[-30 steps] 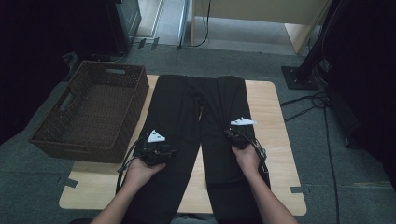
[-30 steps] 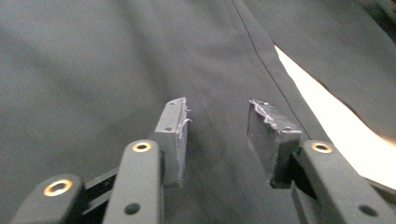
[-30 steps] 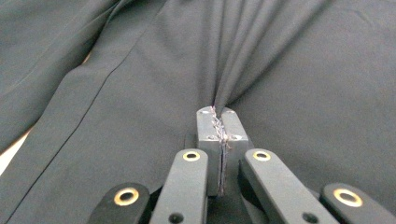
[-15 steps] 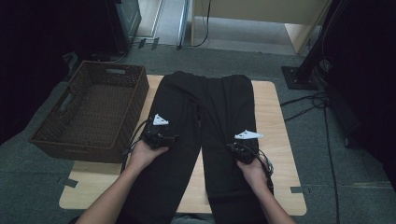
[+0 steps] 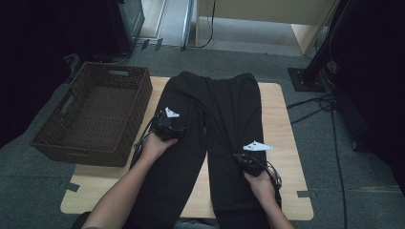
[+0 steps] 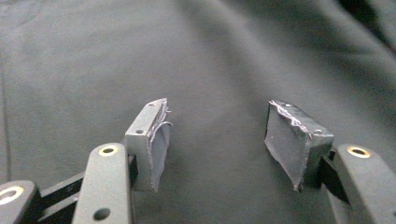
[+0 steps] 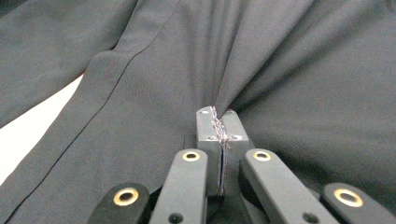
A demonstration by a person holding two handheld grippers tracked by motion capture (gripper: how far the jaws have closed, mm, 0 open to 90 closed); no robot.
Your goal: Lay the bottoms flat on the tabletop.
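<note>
A pair of black trousers lies flat on the pale wooden table, waist at the far end. My left gripper rests over the left leg. In the left gripper view its jaws have just been opening and stand apart above smooth cloth, with nothing between the pads. My right gripper sits on the right leg, nearer the person. In the right gripper view it is shut on a pinched fold of the trousers, and creases fan out from the pads.
A dark woven basket stands on the table's left side, beside the left leg. A strip of bare table shows between the legs. Cables run over the grey floor on the right. Dark furniture stands behind.
My left gripper has moved away from the person along the left leg and its jaws have spread. My right gripper has drawn back toward the near edge, still pinching cloth.
</note>
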